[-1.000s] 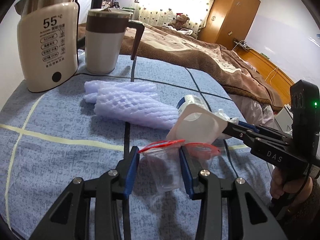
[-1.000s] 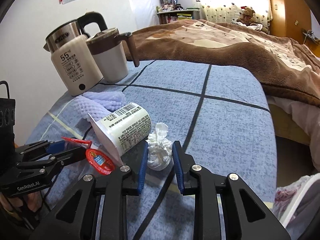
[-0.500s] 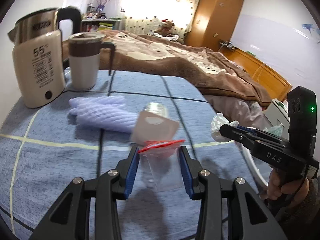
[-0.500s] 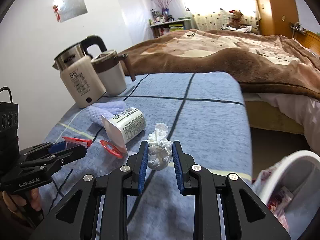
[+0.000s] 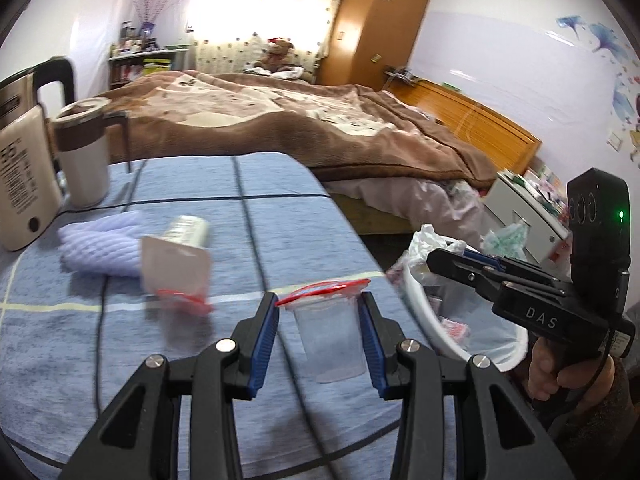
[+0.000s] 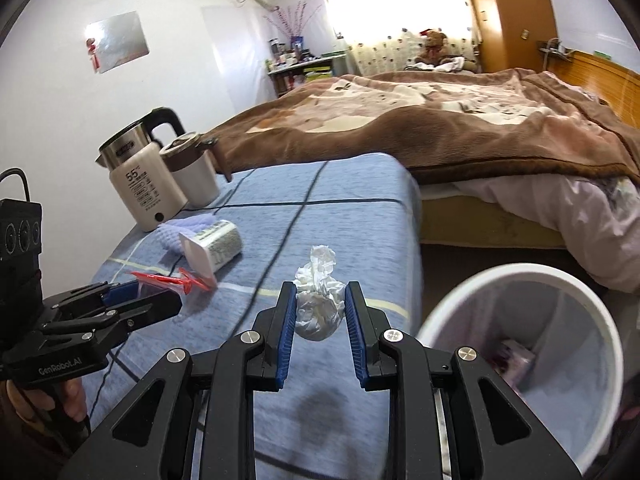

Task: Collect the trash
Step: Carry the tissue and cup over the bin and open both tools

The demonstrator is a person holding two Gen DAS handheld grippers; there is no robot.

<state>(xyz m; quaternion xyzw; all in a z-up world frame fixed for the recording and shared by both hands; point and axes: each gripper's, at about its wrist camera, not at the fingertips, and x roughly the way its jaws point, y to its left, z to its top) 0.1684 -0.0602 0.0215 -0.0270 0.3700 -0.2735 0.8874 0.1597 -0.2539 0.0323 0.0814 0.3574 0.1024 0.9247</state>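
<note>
Now, change: both grippers have lifted off the table (image 5: 224, 240) and swung toward the bin (image 6: 520, 280), which a second ago barely showed at the right wrist view's edge; the yogurt tub (image 6: 218, 246) and foam net (image 5: 100, 240) are left behind on the cloth.
Left view only: the right gripper (image 5: 434, 258) seen from the side, tissue (image 5: 424, 240) sticking out above its tips, over the bin's rim.
Right view only: the bin's open mouth with scraps at the bottom; the kettle (image 6: 140, 184) and mug (image 6: 196, 176) whole.
Left gripper (image 5: 320, 312): narrowly parted, pads clamping a clear cup (image 5: 328, 336) with a red peeled lid, held above the table edge.
Right gripper (image 6: 320, 312): nearly closed, squeezing the crumpled tissue, just beside the bin.
</note>
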